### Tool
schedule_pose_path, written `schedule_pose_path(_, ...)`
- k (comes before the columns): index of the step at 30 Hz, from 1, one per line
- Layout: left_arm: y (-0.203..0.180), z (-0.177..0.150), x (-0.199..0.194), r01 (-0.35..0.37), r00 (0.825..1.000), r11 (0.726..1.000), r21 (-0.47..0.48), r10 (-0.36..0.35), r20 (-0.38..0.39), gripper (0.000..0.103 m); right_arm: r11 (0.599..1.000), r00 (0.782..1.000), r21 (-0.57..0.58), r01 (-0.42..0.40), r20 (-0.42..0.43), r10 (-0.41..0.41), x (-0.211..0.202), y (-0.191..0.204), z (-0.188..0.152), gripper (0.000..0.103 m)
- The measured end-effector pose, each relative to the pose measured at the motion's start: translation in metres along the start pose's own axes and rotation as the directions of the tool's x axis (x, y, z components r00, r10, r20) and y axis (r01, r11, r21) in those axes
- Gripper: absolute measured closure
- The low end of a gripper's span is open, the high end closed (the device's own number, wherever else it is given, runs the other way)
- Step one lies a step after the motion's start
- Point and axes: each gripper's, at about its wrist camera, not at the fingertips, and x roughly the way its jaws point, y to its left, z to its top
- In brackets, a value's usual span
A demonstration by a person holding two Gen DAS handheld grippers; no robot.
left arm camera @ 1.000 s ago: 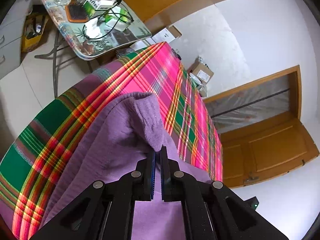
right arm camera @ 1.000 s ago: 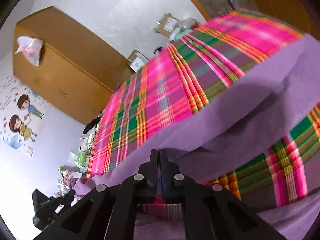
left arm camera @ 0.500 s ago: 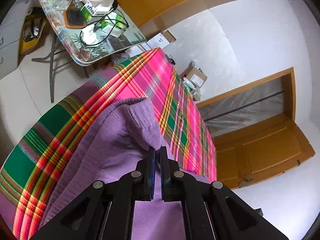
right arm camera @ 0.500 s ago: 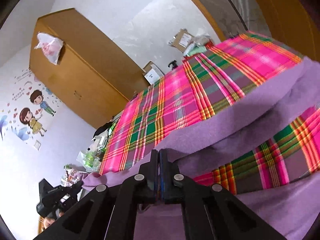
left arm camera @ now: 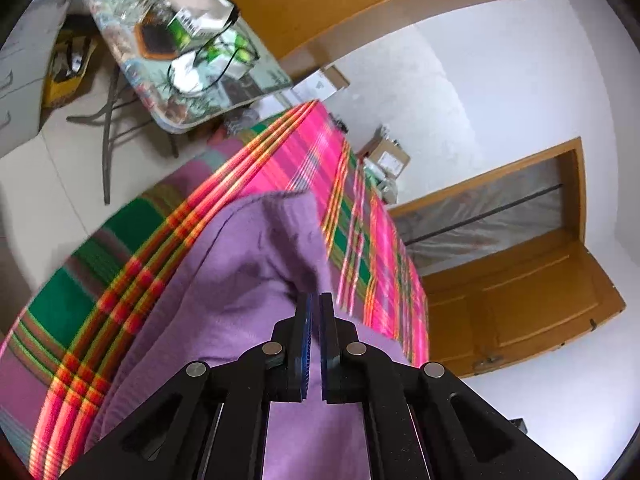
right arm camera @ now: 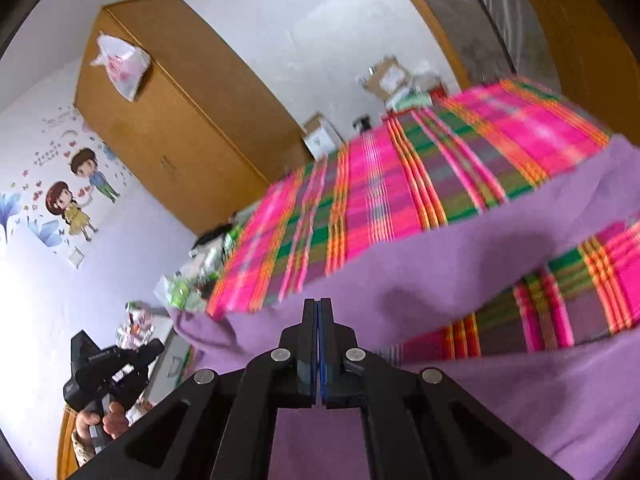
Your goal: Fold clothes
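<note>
Gripping the purple garment in both claws, left gripper and right gripper clenched on 1 edge, cloth hanging toward the plaid bed.

Purple garment, soft and fleecy, lifted off a plaid-covered bed.
One edge stretches as a taut band over the plaid; the rest drapes in folds below.

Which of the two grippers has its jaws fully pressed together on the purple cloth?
The right gripper: its jaws meet with no gap on the purple garment. The left gripper shows a narrow slit between its jaws.
</note>
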Motion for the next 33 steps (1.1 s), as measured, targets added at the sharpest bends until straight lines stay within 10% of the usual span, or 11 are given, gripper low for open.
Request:
schedule_pose_path(11, -0.015, -0.006, 0.032, -0.062, 0.996, 0.998, 0.024, 0.063, -0.065, 0.062, 0.996, 0.993, 0.087, 0.02, -0.118, -0.01, 0.027, -0.03, -0.015, 0.09)
schedule_pose_path(17, -0.022, 0.006, 0.06, -0.12, 0.989, 0.993, 0.019, 0.121, -0.085, 0.058, 0.993, 0.99, 0.121, 0.016, -0.138, 0.001, 0.032, -0.04, -0.015, 0.087)
schedule_pose_path(22, -0.009, 0.012, 0.07, -0.102, 0.991, 0.992, -0.07, 0.095, -0.096, 0.064, 0.991, 0.989, 0.135, 0.016, -0.147, 0.004, 0.035, -0.044, -0.014, 0.087)
schedule_pose_path(25, -0.013, 0.014, 0.068, -0.08, 0.994, 0.996, -0.031, 0.078, -0.079, 0.095, 0.99, 0.989, 0.141, 0.017, -0.151, 0.005, 0.036, -0.046, -0.014, 0.087)
schedule_pose_path(33, -0.03, 0.017, 0.049, 0.032, 0.999, 0.999, 0.019, -0.032, -0.004, 0.101, 0.985, 0.989, 0.17, 0.001, -0.144, 0.024, 0.035, -0.048, -0.014, 0.086)
